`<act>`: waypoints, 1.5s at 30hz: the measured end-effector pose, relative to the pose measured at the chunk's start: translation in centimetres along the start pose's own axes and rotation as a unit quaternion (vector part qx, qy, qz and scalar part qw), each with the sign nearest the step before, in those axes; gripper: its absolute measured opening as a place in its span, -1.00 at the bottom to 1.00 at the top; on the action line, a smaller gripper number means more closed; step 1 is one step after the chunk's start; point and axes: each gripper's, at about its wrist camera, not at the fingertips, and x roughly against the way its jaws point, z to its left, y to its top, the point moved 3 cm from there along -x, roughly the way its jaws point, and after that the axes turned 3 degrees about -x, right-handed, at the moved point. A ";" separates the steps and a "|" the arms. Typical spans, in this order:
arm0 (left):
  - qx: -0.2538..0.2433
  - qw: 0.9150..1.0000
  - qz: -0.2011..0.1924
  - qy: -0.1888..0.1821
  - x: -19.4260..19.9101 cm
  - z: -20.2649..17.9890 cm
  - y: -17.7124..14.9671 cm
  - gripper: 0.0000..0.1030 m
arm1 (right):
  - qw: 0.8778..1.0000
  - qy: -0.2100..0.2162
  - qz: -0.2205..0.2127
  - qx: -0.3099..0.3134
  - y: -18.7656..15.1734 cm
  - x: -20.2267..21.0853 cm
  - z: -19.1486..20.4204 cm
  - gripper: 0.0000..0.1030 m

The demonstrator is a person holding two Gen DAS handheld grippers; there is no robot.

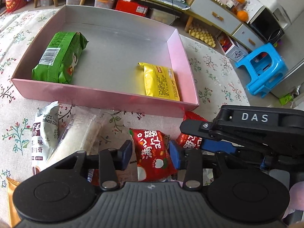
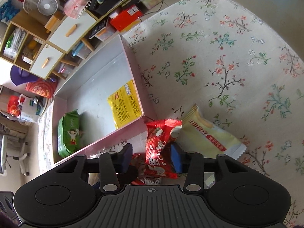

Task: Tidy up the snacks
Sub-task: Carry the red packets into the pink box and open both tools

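Observation:
A shallow pink box lies on the flowered cloth and holds a green snack pack and a yellow one. In front of the box, my left gripper is shut on a red snack packet, with a blue pad on each side. A second red packet stands crumpled between the pads of my right gripper, which is shut on it. The right wrist view shows the box wall, the green pack and the yellow pack at left.
A white-grey cookie packet and a clear-wrapped snack lie left of the left gripper, and an orange packet corner lies lower left. A pale yellow packet lies right of the right gripper. A blue stool and cabinets stand beyond the table.

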 end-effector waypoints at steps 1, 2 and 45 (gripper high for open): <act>0.001 1.000 0.001 -0.002 0.0 0.1 0.0 -0.27 | 1.000 -0.002 0.001 -0.003 0.0 -0.2 -0.1 -0.27; 0.001 1.000 0.002 -0.002 -0.3 0.0 0.1 -0.29 | 1.000 -0.005 0.002 -0.004 0.0 -0.4 -0.1 -0.30; 0.041 0.990 -0.134 -0.013 4.5 5.2 6.4 -0.44 | 0.987 0.140 -0.053 -0.057 2.3 0.1 3.6 -0.47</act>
